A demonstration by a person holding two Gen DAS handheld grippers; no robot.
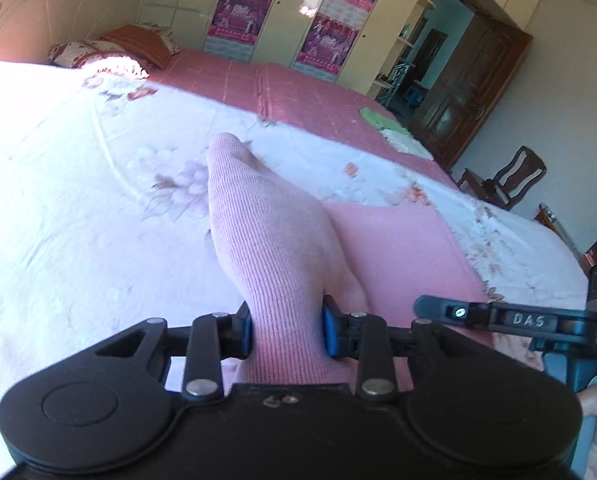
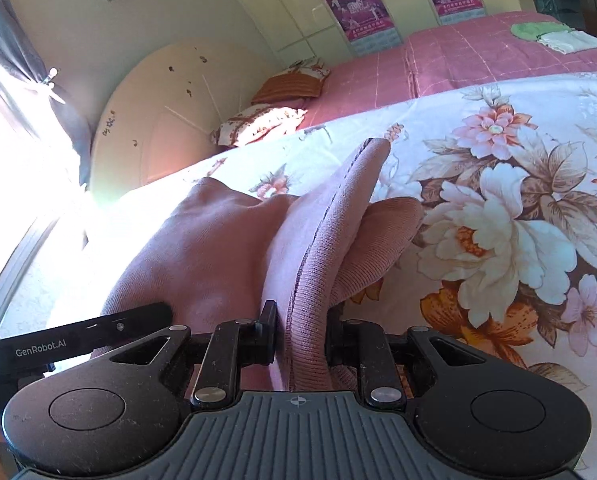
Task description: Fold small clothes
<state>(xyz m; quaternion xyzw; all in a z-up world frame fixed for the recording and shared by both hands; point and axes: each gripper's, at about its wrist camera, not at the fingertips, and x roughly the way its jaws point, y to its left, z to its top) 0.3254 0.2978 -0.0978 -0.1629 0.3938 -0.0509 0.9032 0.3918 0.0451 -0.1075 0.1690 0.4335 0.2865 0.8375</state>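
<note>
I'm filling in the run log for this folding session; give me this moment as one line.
left gripper: jaws shut on pink garment | right gripper: jaws shut on it | floral bedspread beneath

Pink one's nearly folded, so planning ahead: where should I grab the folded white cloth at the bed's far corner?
Probably the white cloth's near edge, coming in low across the pink bedspread. It lies flat with the green cloth on its far side, so that edge is clear.

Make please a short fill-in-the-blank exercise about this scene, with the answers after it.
1. Both grippers hold the same ____ garment.
2. The bed cover under it has a ____ print.
3. The green cloth and white cloth lie on the ____ checked blanket.
4. The right gripper has its jaws closed on a ____ edge.

Answers: pink; flower; pink; ribbed
</note>
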